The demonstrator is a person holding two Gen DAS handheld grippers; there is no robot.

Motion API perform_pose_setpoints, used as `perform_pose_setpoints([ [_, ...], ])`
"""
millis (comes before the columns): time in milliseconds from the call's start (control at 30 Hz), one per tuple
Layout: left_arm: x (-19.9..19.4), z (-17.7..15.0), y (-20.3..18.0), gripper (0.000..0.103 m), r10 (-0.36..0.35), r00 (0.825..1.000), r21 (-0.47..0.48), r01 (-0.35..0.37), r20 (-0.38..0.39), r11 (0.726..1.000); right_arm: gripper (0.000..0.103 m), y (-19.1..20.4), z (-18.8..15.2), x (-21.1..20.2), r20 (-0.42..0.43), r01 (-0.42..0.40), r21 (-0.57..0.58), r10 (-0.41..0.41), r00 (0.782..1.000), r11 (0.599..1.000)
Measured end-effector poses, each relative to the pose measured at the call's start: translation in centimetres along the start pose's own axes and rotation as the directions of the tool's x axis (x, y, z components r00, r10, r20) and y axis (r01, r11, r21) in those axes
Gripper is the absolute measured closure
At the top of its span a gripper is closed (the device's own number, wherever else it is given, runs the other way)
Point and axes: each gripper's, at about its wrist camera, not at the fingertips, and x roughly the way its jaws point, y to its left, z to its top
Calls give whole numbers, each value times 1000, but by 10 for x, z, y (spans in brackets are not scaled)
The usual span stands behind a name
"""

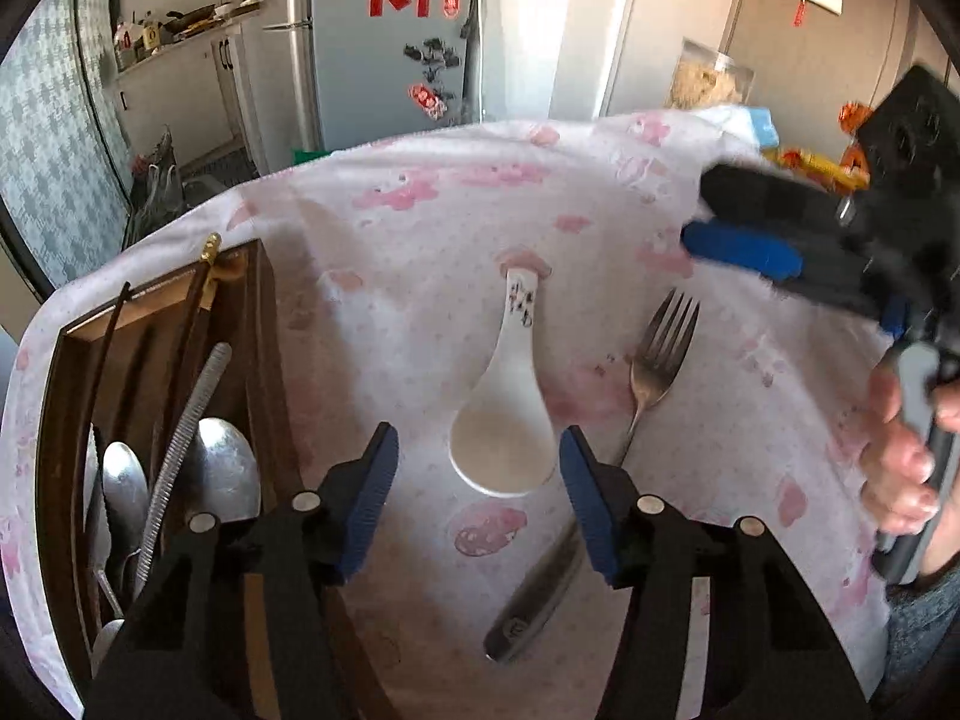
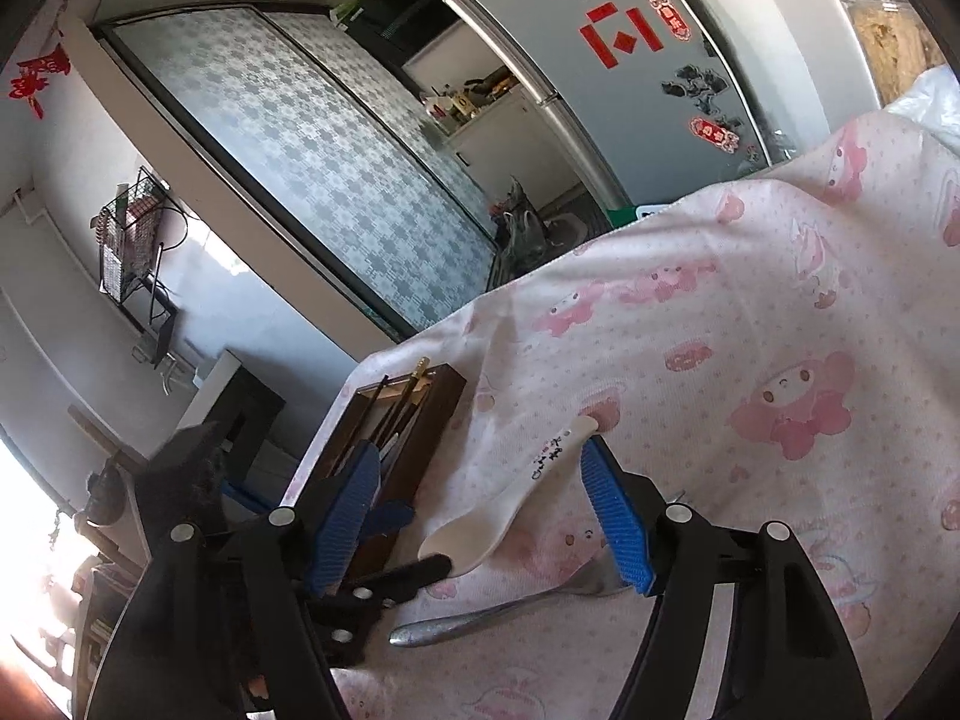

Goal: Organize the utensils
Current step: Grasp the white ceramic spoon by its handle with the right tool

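Observation:
A white ceramic spoon [image 1: 503, 420] lies on the pink-patterned tablecloth, bowl toward me, directly ahead of my open left gripper [image 1: 478, 468]. A metal fork [image 1: 651, 366] lies just right of it, tines pointing away. A dark wooden utensil box [image 1: 150, 420] at the left holds metal spoons, a serrated knife and chopsticks. My right gripper [image 1: 696, 210] hovers at the upper right, above the cloth. In the right wrist view the right gripper [image 2: 474, 498] is open and empty above the spoon [image 2: 528, 504] and fork [image 2: 510, 606], with the box [image 2: 408, 420] beyond.
The tablecloth [image 1: 450, 192] covers the whole table and drops off at the far and left edges. Packets and a blue item [image 1: 798, 156] lie at the far right corner. A fridge [image 1: 384, 42] and cabinets stand beyond the table.

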Motion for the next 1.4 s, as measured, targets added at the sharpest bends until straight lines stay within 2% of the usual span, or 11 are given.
perform_pose_setpoints([
  [400, 15, -1, -1, 45, -19, 1000, -2, 19, 2, 1000, 34, -9, -2, 1, -3, 3, 30, -3, 1000, 1000],
  [433, 17, 0, -1, 47, -31, 1000, -5, 31, -3, 999, 34, -10, -2, 1, -4, 6, 33, -6, 1000, 999],
  [467, 18, 0, -2, 55, -38, 999, 2, 38, -11, 999, 34, -11, -3, 1, -4, 8, 37, -8, 1000, 999],
  [500, 20, 0, -5, 59, -34, 999, 14, 34, -18, 999, 34, -12, -3, 2, -4, 10, 40, -9, 1000, 999],
  [600, 20, -3, -14, 59, 8, 1000, 67, -7, -15, 998, 34, -14, -5, 3, -8, 15, 43, -14, 1000, 999],
  [733, 19, -10, -20, 59, 18, 1000, 102, -17, -4, 995, 35, -11, -7, 4, -15, 18, 34, -18, 1000, 999],
  [900, 16, -14, -21, 59, 10, 1000, 98, -11, 15, 995, 42, -22, -11, 17, -85, 12, 109, -2, 996, 994],
  [1100, 13, -20, -20, 59, 32, 999, 85, -33, 21, 996, 53, -32, -12, 39, -162, 60, 159, -34, 986, 985],
  [1300, 13, -23, -19, 60, 33, 999, 83, -36, 31, 996, 56, -22, -9, 66, -211, 94, 158, -60, 976, 983],
  [1400, 13, -24, -18, 59, 31, 999, 82, -33, 34, 996, 62, -17, -9, 80, -231, 119, 146, -83, 969, 982],
])
